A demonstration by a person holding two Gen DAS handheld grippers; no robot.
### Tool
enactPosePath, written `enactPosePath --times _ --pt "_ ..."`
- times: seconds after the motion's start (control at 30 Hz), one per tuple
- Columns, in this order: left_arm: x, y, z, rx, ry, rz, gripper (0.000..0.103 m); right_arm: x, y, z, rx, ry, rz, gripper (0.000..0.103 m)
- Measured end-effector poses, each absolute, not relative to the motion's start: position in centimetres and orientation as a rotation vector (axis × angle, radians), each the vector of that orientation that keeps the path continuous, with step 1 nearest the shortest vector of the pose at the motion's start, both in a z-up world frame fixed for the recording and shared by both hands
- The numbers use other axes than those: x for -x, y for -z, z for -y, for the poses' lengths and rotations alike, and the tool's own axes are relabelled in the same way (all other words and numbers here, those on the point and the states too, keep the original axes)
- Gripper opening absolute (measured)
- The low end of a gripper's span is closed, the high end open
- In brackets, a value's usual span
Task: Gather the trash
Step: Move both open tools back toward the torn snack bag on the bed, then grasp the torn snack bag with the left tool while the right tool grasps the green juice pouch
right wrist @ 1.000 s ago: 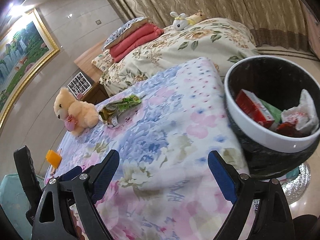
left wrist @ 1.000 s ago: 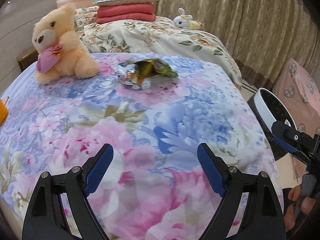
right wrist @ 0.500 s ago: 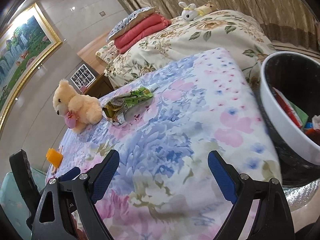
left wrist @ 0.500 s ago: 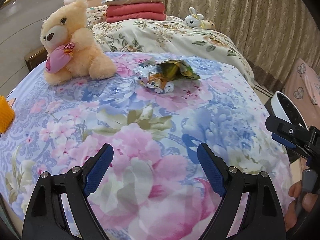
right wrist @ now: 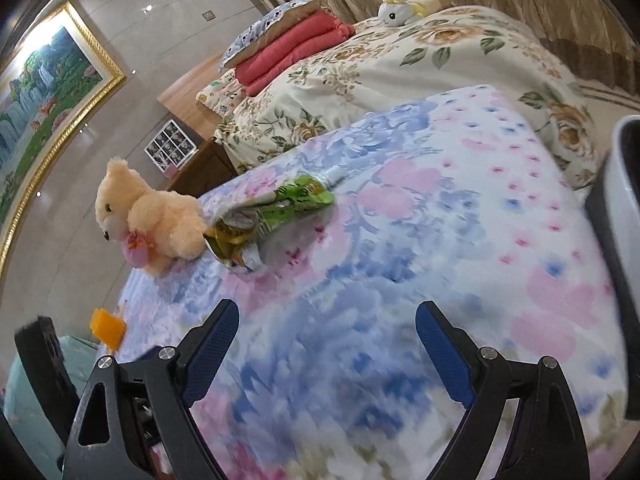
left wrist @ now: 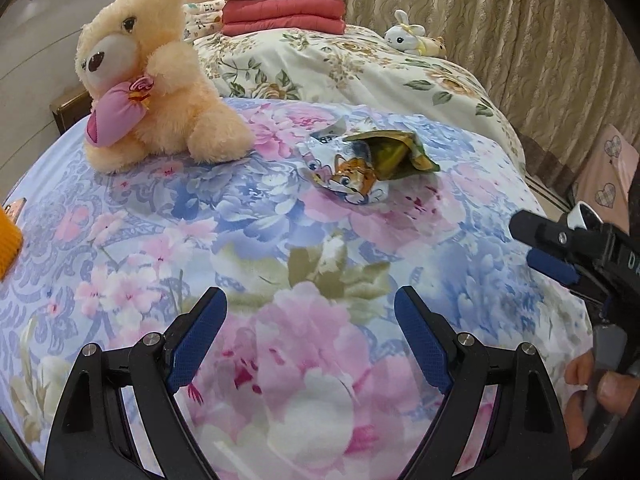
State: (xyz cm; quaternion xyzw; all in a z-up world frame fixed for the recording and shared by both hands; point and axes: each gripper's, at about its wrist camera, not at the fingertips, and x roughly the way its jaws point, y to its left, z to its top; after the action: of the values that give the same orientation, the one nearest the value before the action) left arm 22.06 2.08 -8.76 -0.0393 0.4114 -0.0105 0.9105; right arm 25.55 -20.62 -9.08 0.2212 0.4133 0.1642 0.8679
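Note:
Crumpled snack wrappers (left wrist: pixel 362 168), one green and gold, one silver with a cartoon, lie on the floral bed cover ahead of my left gripper (left wrist: pixel 310 332), which is open and empty above the cover. In the right wrist view the wrappers (right wrist: pixel 268 216) lie further off to the left of my right gripper (right wrist: pixel 326 354), also open and empty. The black bin with a white rim (right wrist: pixel 624 208) stands at the right edge of that view. The right gripper also shows in the left wrist view (left wrist: pixel 560 248).
A peach teddy bear (left wrist: pixel 152 80) sits on the cover left of the wrappers. An orange block (right wrist: pixel 107 327) lies near the cover's left edge. A second bed (left wrist: pixel 340 60) with folded red blankets and a toy rabbit stands behind. Curtains hang at the right.
Both grippers moved forward over the bed toward the wrappers and the bear, which look larger. The bin slid to the right edge of the right wrist view.

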Motion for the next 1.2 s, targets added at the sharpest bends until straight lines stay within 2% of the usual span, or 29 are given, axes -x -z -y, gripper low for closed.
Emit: enactPosePath --times 0.5,0.57,0.67,0.73,0.83,0.93,1.2 --pt "-24.1 9.1 -4.7 0.151 0.037 -0.876 0.088 -33.0 11.2 18.0 -0.835 -0.441 -0.928 0.088" --pt "-24.3 9.3 -4.7 0.154 0.042 -0.885 0.088 -33.8 11.5 17.7 -0.858 -0.432 -0.930 0.083" --pt "-24.4 9.4 -4.4 0.147 0.050 -0.892 0.088 -35.2 11.8 17.0 -0.897 -0.452 -0.945 0.066" --pt "-24.6 9.3 -4.1 0.139 0.052 -0.890 0.088 -35.9 12.3 16.7 -0.917 -0.462 -0.969 0.047" --pt "-25.0 9.2 -3.7 0.129 0.055 -0.884 0.088 -35.9 12.5 16.5 -0.922 -0.503 -0.973 0.028" --pt "-25.5 9.0 -3.5 0.129 0.057 -0.884 0.088 -34.9 11.7 17.0 -0.874 -0.513 -0.954 0.025" --pt "-28.6 8.3 -1.2 0.097 0.083 -0.865 0.088 -31.1 9.9 20.7 -0.726 -0.530 -0.945 0.025"
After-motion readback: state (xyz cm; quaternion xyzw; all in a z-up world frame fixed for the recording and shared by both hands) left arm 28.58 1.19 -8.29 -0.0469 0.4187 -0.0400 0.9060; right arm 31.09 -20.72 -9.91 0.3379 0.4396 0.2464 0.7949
